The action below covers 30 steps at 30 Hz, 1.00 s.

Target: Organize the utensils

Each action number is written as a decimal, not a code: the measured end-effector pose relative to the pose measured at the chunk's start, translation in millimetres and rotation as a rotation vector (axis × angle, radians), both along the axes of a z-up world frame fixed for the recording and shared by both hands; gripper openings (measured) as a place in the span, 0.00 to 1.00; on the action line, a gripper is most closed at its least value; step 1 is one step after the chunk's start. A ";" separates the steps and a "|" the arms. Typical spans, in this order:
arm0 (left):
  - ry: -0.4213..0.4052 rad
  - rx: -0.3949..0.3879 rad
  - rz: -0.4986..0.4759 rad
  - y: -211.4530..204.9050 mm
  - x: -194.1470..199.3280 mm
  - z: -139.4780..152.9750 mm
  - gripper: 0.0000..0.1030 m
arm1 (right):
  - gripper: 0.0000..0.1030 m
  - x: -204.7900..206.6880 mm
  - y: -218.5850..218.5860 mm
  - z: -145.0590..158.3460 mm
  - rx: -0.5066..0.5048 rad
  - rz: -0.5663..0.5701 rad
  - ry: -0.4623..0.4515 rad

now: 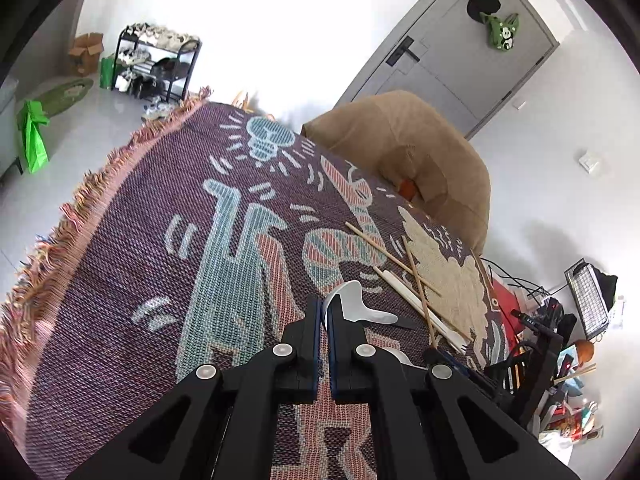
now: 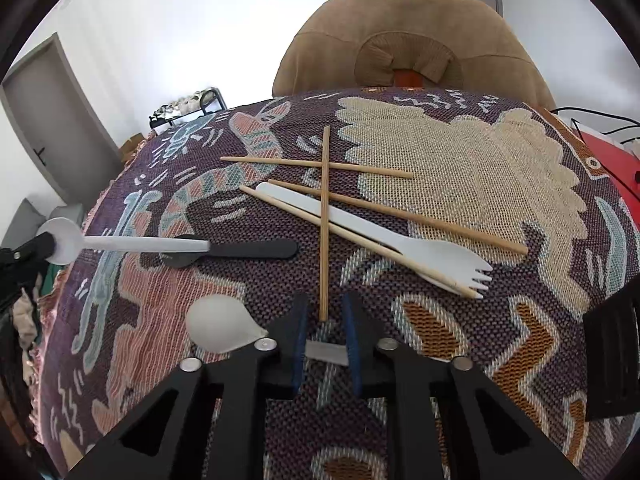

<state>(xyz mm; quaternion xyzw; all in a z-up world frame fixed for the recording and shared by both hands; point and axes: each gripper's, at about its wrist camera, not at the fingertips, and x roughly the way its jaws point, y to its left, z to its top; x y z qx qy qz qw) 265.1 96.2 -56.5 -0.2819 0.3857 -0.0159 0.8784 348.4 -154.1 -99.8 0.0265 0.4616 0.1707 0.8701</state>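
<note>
Right gripper (image 2: 326, 320) jaws almost together around white spoon handle (image 2: 326, 352), pads seemingly not yet pressing. Left gripper (image 1: 326, 316) clamped on spoon bowl (image 1: 348, 300), lifted above cloth (image 1: 160, 240). Squeeze handle squarely, avoid chopstick (image 2: 325, 220) end.

The left hand-held gripper (image 1: 325, 312) tilts downward, jaws clamped tight on something white, while the right hand-held gripper (image 2: 325, 322) angles down steeply, jaws narrowly apart
</note>
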 end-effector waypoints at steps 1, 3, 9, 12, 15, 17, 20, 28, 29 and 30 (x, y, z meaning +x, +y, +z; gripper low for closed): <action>-0.005 0.007 -0.002 -0.3 -0.6 2.0 0.02 | 0.07 -0.1 -0.3 0.6 0.005 0.006 0.000; -0.014 0.021 -0.007 -0.8 -1.9 4.7 0.02 | 0.06 -2.2 -2.2 3.7 0.010 0.009 -0.011; -0.038 0.049 -0.034 -7.4 -3.6 13.4 0.02 | 0.06 -20.2 -15.5 31.7 0.028 0.016 -0.069; -0.054 0.065 -0.047 -12.3 -4.5 20.2 0.02 | 0.05 -31.2 -24.9 51.2 0.044 0.010 -0.105; -0.068 0.075 -0.056 -17.5 -5.2 27.2 0.02 | 0.05 -43.5 -34.1 76.6 0.051 0.009 -0.157; -0.083 0.087 -0.063 -22.2 -6.4 33.7 0.02 | 0.05 -48.9 -38.5 89.8 0.055 0.010 -0.183; -0.102 0.109 -0.079 -31.4 -7.1 42.7 0.02 | 0.05 -56.2 -45.4 108.9 0.061 0.011 -0.222; -0.155 0.171 -0.135 -61.3 -10.4 71.2 0.02 | 0.05 -83.3 -66.2 155.9 0.072 0.018 -0.301; -0.163 0.177 -0.144 -65.4 -11.2 75.7 0.02 | 0.05 -87.5 -69.3 162.5 0.071 0.019 -0.309; -0.172 0.181 -0.154 -70.0 -12.0 80.2 0.02 | 0.05 -91.5 -71.7 168.4 0.067 0.020 -0.317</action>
